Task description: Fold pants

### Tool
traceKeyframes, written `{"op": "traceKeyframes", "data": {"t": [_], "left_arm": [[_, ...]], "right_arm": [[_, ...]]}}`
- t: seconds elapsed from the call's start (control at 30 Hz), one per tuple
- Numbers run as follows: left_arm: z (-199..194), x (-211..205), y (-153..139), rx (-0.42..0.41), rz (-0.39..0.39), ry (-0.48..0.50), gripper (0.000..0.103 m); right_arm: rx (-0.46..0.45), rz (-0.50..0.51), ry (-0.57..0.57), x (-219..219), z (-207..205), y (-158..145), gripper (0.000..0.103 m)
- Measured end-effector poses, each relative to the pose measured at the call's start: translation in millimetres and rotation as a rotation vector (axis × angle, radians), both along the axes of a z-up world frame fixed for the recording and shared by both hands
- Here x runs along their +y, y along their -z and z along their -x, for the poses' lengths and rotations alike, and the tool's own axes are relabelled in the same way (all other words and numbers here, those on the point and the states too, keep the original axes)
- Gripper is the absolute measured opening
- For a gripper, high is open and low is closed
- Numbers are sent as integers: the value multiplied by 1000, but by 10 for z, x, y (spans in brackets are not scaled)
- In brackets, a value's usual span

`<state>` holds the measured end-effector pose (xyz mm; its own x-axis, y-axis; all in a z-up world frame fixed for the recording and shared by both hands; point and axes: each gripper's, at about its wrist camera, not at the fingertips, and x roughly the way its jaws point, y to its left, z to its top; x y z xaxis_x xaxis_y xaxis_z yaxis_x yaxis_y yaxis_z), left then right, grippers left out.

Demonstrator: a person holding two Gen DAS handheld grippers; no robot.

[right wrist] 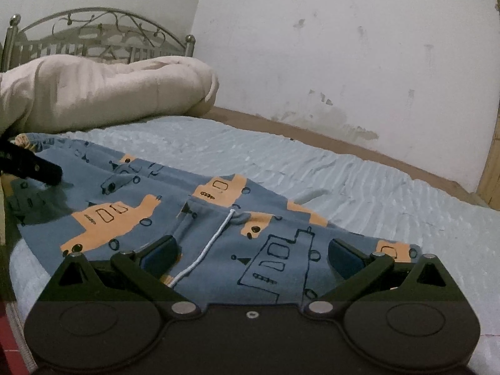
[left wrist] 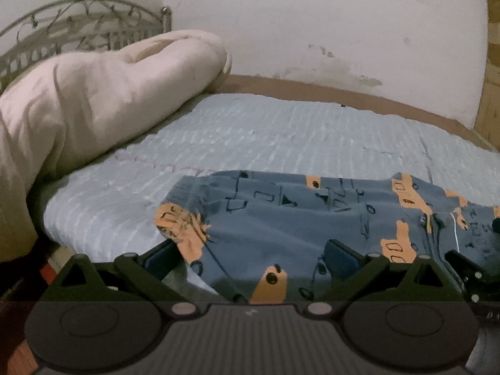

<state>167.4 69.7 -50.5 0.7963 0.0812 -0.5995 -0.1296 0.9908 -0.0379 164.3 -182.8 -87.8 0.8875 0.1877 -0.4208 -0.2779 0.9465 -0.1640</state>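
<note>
Pants [right wrist: 193,218] lie spread on the bed [right wrist: 343,168]; left gripper [left wrist: 250,257] and right gripper [right wrist: 253,253], jaws released, are poised at the near edge, so pinching it for the fold is judged next.

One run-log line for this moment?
fold pants | pants flat on bed | left gripper open | right gripper open | no grasp
</note>
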Motion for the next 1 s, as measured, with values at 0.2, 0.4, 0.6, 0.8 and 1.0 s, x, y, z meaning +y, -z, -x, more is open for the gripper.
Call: {"op": "traceKeyframes", "data": {"t": [0.2, 0.4, 0.6, 0.8, 1.0], "left_arm": [[-15, 236, 27, -21, 85, -51, 101], [-91, 451, 12, -16, 152, -73, 96], [-125, 530, -6, -9, 176, -81, 92], [-135, 500, -12, -1, 163, -85, 90], [-115, 485, -24, 5, 159, -122, 79]], "right_arm": [[-36, 16, 5, 29, 52, 16, 102], [-34, 12, 6, 40, 56, 21, 102], [-33, 7, 7, 33, 55, 15, 102], [-33, 7, 7, 34, 54, 15, 102], [-33, 6, 7, 32, 53, 17, 102]]}}
